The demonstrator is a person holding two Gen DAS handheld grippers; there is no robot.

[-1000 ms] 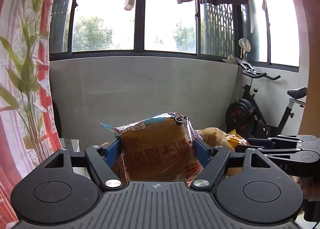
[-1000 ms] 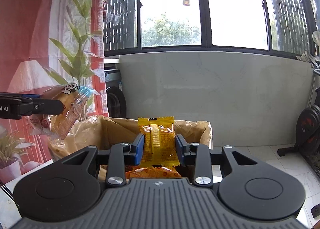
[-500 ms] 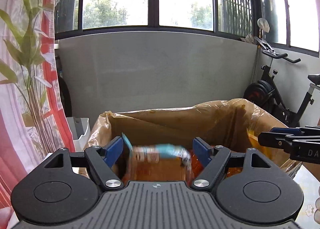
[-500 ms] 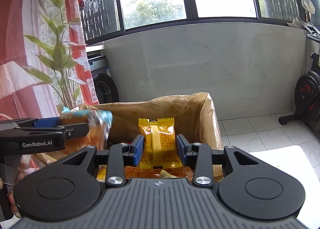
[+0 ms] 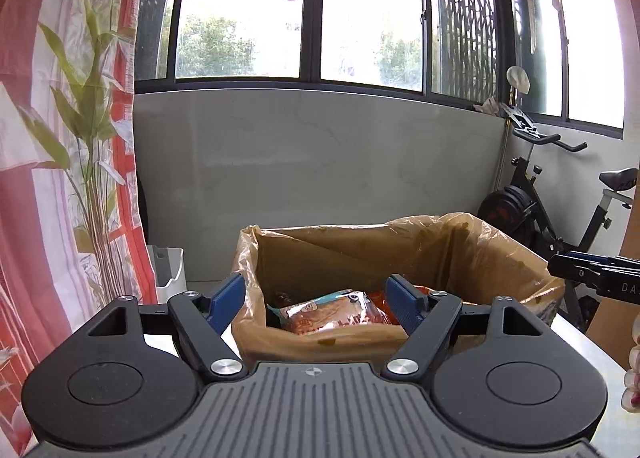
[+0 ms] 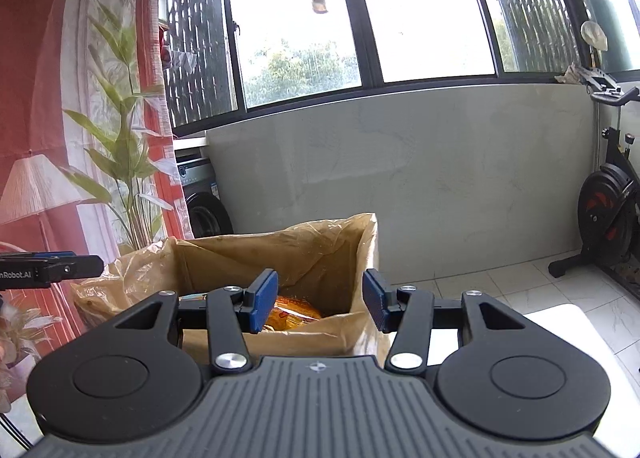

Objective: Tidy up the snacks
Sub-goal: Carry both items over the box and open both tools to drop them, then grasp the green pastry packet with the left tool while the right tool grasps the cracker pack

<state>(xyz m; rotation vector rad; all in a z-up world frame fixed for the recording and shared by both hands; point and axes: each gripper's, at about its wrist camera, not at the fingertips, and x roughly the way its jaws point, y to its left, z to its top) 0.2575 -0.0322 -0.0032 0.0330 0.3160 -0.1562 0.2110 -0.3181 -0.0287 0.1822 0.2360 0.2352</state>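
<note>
step: release into box (image 5: 400, 258) | left gripper (image 5: 316, 300) fingers apart, empty; right gripper (image 6: 318, 300) jaws just opening, empty | snack (image 5: 336, 312) inside | tip: withdraw clear of liner (image 6: 320, 246)

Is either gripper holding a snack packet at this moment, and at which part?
No. The left gripper is open over the box; the right gripper has just been opening, nothing between its pads.

Daylight floods in through the wide dark-framed glass windows (image 5: 304, 17), whose panes blow out to white glare. The grey plastered wall (image 5: 320, 161) below is evenly lit. Both views are sharp, with fisheye bending straight lines at the edges.
</note>
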